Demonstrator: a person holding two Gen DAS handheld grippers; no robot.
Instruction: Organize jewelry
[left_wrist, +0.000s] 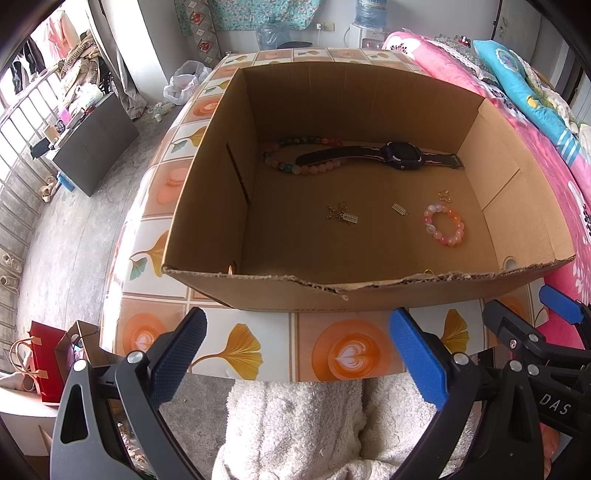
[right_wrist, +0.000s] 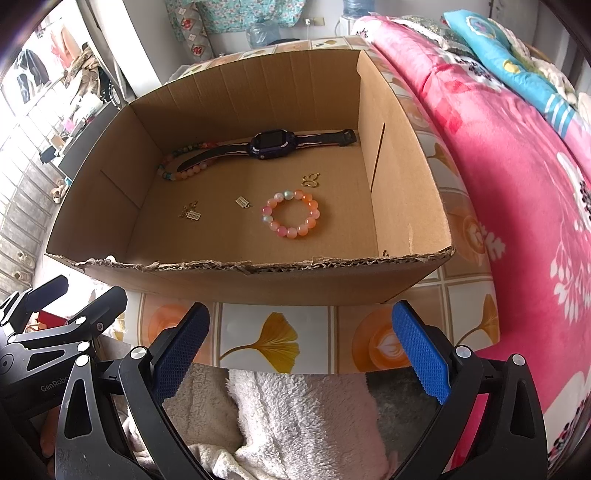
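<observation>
Black watch (right_wrist: 271, 143) lies lengthwise along box's (right_wrist: 332, 280) far wall.

We see a matt brown corrugated cardboard box (left_wrist: 369, 295) with a rough, torn front edge, standing on a glossy tile-patterned counter (left_wrist: 258, 347). Inside lie a glossy pink-and-orange bead bracelet (right_wrist: 290, 214) and a dark plastic wristwatch (right_wrist: 269, 144); our grippers' fingers (left_wrist: 417, 354) carry textured blue pads.
</observation>
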